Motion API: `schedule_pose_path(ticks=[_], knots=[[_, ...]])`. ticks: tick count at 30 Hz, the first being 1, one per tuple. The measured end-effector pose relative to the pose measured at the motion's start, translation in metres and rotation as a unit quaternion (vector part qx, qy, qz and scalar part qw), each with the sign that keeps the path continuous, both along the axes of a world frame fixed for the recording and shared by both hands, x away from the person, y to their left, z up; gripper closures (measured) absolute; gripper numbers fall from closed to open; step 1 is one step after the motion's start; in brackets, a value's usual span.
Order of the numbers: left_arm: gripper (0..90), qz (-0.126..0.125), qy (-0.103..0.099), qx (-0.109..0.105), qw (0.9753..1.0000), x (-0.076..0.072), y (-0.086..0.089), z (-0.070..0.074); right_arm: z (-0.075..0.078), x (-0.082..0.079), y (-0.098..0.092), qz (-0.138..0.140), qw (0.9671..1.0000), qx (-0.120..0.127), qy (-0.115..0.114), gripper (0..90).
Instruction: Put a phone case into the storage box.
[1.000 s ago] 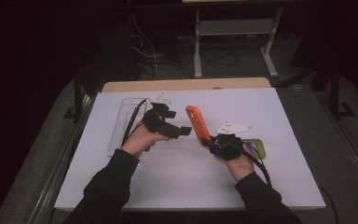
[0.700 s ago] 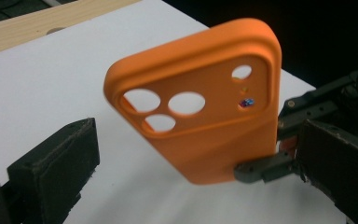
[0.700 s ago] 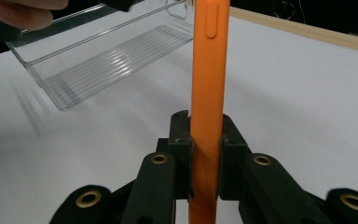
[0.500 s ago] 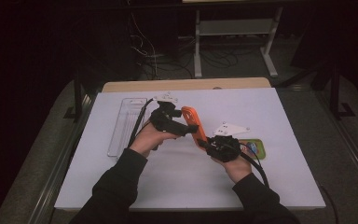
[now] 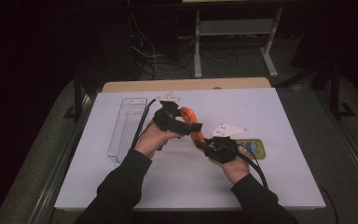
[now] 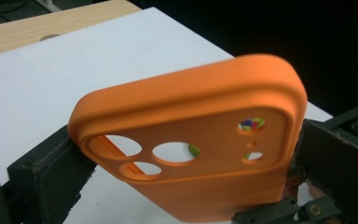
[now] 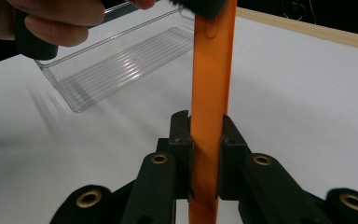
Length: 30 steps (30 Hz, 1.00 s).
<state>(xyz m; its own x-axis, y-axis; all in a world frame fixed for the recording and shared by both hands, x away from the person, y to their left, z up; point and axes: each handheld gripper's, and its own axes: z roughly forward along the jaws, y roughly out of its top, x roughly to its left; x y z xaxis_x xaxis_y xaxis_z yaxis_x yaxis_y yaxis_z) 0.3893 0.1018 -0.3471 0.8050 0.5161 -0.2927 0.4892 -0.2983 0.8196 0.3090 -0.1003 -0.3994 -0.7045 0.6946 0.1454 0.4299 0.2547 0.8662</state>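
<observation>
- Over the middle of the white table [image 5: 270, 121], my two grippers are meeting on one thing: the orange soft-plastic phone case [image 5: 192, 125], held up off the surface between them.
- A second ago the left gripper [image 5: 186, 127] sat further left, apart from the case; half a second ago it was closing in; now it has come right across and its jaws bracket the camera end.
- In the left gripper view the orange phone case [image 6: 200, 154] spans the gap between the two black jaws, one pad at each short side, camera cut-outs facing me. The jaws stand wide, roughly case-width; I judge them touching, but whether they are squeezing I cannot tell.
- The right gripper [image 5: 204, 144] is clamped on the lower end. In the right gripper view its jaws [image 7: 205, 154] are pinched narrow on the thin edge of the orange case [image 7: 209, 84], which stands upright.
- Meaning: this reads as a handover or a two-handed grip, with the case secured at both ends.
- The clear ribbed plastic tray [image 5: 127, 123] lies on the left of the table, well apart; the small green-edged flat item [image 5: 251, 147] rests just right of my right hand.
- Next I would confirm the left grip before easing the right.
</observation>
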Motion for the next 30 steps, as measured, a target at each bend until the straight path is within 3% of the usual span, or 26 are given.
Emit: schedule_pose_path(ticks=[14,23,30], knots=[[1.5,0.015,0.013,-0.003,0.9998,0.0020,-0.0029,-0.0012,-0.0045,0.0006,0.0045,0.002,0.9999,-0.006,0.012,78.0],[9.8,0.024,0.012,-0.005,0.9996,0.0029,-0.0020,-0.0010,-0.0067,-0.0001,0.0072,0.001,0.9998,-0.006,0.021,77.9],[15.3,0.020,0.006,-0.007,0.9998,0.0024,-0.0015,0.0003,-0.0076,0.0003,0.0081,0.003,0.9998,-0.010,0.015,77.8]])
